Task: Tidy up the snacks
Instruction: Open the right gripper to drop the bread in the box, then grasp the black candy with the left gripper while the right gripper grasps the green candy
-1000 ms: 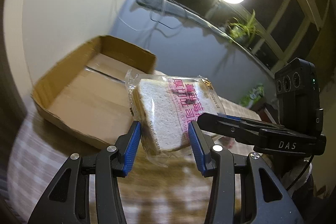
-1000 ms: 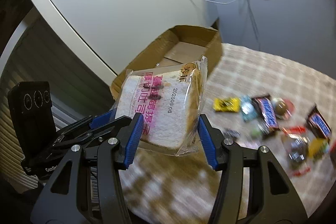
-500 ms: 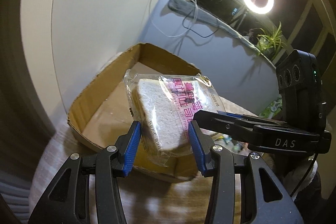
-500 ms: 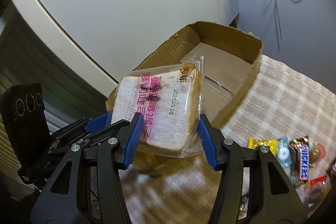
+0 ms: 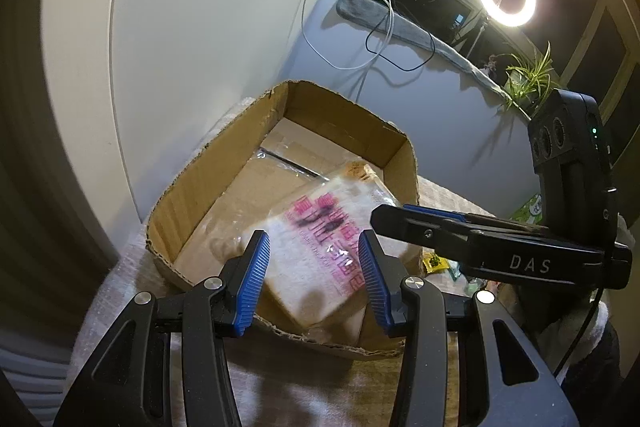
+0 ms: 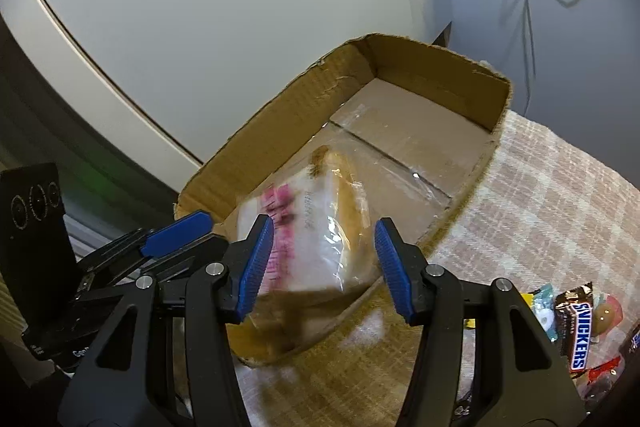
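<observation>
Bread pack in box, both sets of jaws apart
Left gripper (image 5: 312, 243) and right gripper (image 6: 324, 227) ("DAS" on its side) jaws part-open, clamping nothing; just beyond them, blurred bread pack (image 5: 312, 279) sits in cardboard box (image 5: 192, 187), near end. Probably light, squashy, slippery film: take by flat faces, gently. Pink print, unreadable. Far right on checked surface (image 6: 540, 195): Snickers (image 6: 580, 331), loose sweets.

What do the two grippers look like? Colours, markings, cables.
Both alike: black plastic fingers with ribbed blue pads, silver screws at the joints. The right gripper, seen from the left gripper, bears white "DAS" lettering, a black camera block with round lenses, a green light, and a thin black cable.
</observation>
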{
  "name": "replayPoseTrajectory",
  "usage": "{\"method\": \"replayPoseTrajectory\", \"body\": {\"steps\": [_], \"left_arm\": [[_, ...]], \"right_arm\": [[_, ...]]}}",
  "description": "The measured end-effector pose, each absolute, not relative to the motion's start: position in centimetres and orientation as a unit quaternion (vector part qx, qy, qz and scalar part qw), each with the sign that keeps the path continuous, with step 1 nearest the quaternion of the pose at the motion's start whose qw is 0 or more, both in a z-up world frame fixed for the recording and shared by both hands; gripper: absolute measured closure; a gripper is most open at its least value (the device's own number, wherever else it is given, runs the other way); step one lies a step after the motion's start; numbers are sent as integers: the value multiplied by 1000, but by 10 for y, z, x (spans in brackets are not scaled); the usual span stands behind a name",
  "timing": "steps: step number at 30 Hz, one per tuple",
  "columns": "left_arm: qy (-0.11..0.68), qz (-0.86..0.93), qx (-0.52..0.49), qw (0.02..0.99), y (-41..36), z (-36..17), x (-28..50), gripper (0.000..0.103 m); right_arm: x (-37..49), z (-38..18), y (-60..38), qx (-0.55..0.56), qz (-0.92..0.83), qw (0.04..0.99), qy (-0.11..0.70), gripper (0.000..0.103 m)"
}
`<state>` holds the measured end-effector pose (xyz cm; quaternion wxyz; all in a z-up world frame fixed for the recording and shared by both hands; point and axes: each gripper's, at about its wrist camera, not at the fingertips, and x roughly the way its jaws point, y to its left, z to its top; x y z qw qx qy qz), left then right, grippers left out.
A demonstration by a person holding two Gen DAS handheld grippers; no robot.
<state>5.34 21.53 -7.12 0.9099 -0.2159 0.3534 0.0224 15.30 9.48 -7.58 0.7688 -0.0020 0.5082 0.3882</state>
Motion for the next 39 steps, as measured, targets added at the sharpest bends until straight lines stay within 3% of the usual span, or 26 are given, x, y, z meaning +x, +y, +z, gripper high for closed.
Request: {"method": "replayPoseTrajectory", "body": {"steps": [7,9,13,17,20,39], "left_arm": [[351,32,-216,911,216,-71,51,59],[350,33,-212,912,214,-69,48,59],[344,35,-203,916,207,-64,44,59],[340,33,-195,919,196,-61,40,46],[341,27,-187,921,185,-59,39,45],[388,-59,-135,910,82,-75,60,45]], "right_arm": [[147,-66,80,-3,386,778,496,46],[145,-64,75,-2,383,780,494,37],[136,-58,64,-15,374,793,480,33],[125,-54,48,-39,359,809,464,26],[116,-51,28,-52,343,821,452,19],[74,-68,-146,-48,215,864,453,18]]}}
